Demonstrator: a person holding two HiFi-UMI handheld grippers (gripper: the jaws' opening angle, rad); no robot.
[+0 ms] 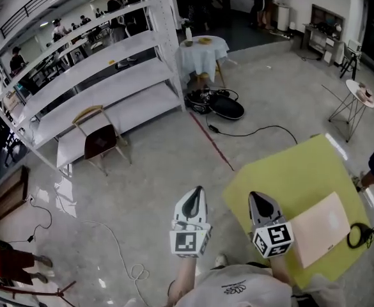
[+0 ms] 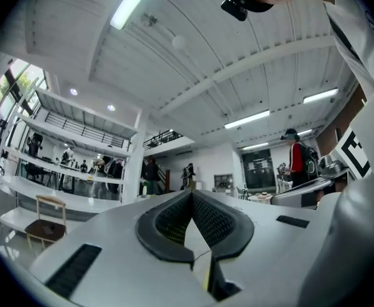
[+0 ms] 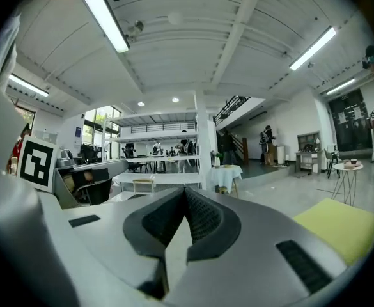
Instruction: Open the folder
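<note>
In the head view, the folder [image 1: 321,226] is seen lying flat and closed on the yellow table [image 1: 282,178], toward the table's near right corner, with a black cord [image 1: 360,235] just beyond it at the right edge. The right gripper [image 1: 257,200] is held over the table's near edge, and the folder lies just to its right and slightly behind its tips. The left gripper [image 1: 196,194] is held over the floor [image 1: 142,171], off the table's left edge and well apart from the folder. The right gripper is therefore judged the nearer, and a turn to the right is judged necessary before either reaches the folder. The folder's long axis cannot be told, since it appears nearly square here. In the left gripper view, the left gripper [image 2: 192,196] is seen clenched, its jaws pressed together on nothing, and only the room and shelving lie ahead; neither table nor folder is shown. In the right gripper view, the right gripper [image 3: 185,190] is likewise seen with its jaws together and empty. A corner of the table [image 3: 340,226] is shown low at the right, but the folder itself is not caught, which agrees with its lying off to that side.
</note>
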